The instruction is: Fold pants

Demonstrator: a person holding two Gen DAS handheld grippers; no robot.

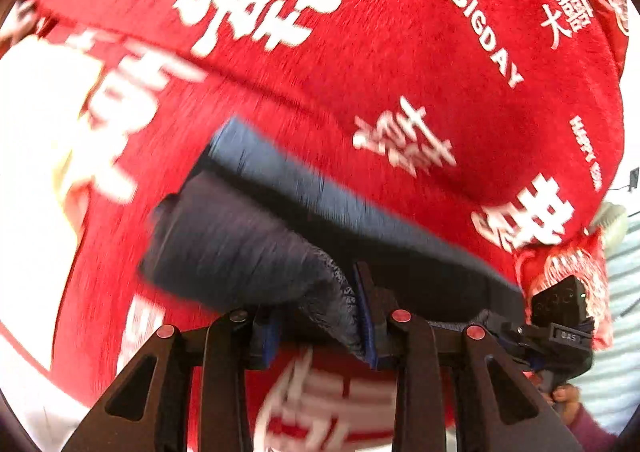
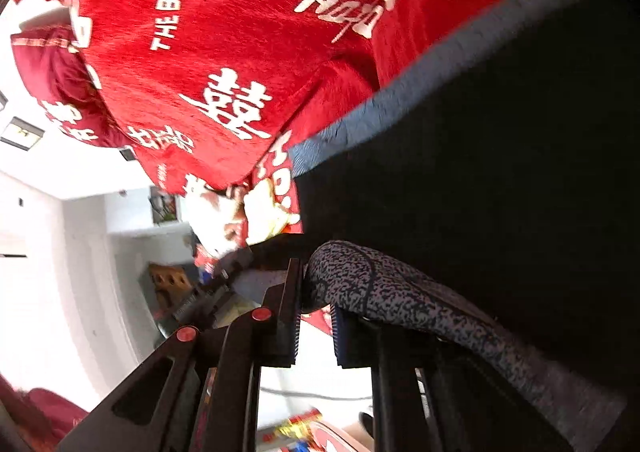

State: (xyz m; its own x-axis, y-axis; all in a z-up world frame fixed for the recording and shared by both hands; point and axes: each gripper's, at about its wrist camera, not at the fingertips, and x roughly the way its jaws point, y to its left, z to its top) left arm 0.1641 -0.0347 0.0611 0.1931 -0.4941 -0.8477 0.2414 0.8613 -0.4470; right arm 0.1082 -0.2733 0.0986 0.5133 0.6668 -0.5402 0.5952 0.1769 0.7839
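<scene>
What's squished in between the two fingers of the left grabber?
In the left wrist view, a fold of the dark pants hangs between the left gripper fingers, above the red blanket.

I can't tell whether my right gripper [image 2: 316, 316] pinches the speckled waistband [image 2: 384, 292]; the pants [image 2: 500, 171] run off frame, and motion blur smears the red blanket [image 1: 400, 63]

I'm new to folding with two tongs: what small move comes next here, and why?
Probably carry the pants a bit further over, then lower them onto the red blanket. The left tongs pinch their speckled edge and the fabric hangs lifted; the right tongs look parted, with cloth draped over one finger.
</scene>
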